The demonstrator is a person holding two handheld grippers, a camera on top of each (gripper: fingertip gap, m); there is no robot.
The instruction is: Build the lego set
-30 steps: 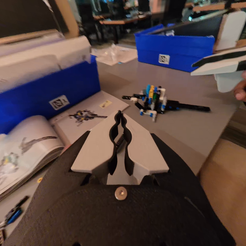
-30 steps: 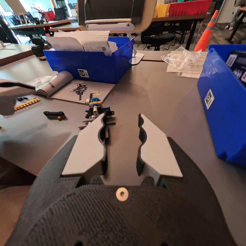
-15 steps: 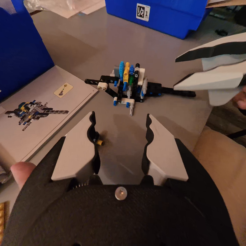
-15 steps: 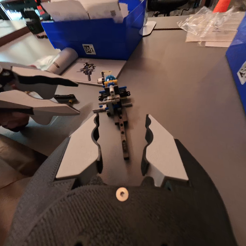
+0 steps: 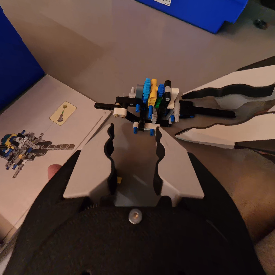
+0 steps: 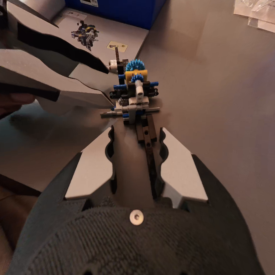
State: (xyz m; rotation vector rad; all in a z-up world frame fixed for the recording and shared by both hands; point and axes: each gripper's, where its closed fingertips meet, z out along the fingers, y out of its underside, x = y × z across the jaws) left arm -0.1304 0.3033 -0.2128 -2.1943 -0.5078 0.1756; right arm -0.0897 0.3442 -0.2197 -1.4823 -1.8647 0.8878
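A small lego assembly (image 5: 151,104) of black beams, blue gears and a yellow part stands on the grey table (image 5: 134,44). My left gripper (image 5: 134,128) is open and empty, its tips just short of the assembly's near side. A small yellow piece (image 5: 119,179) lies on the table between its fingers. My right gripper (image 6: 136,129) is open, and the assembly's long black beam (image 6: 148,148) lies between its fingers, close to the right one. The assembly (image 6: 136,92) sits just past its tips. The left gripper (image 6: 109,87) comes in from the left, the right gripper (image 5: 179,115) from the right.
An open instruction booklet (image 5: 37,134) lies left of the assembly and shows in the right wrist view too (image 6: 104,37). Blue bins stand behind (image 5: 193,11) and to the left (image 5: 14,59). Clear plastic bags (image 6: 260,14) lie far right. The table's front edge is near.
The left gripper was shut a second ago and is now open. Both grippers have moved in close to the assembly. The right gripper's fingers now straddle the black beam.
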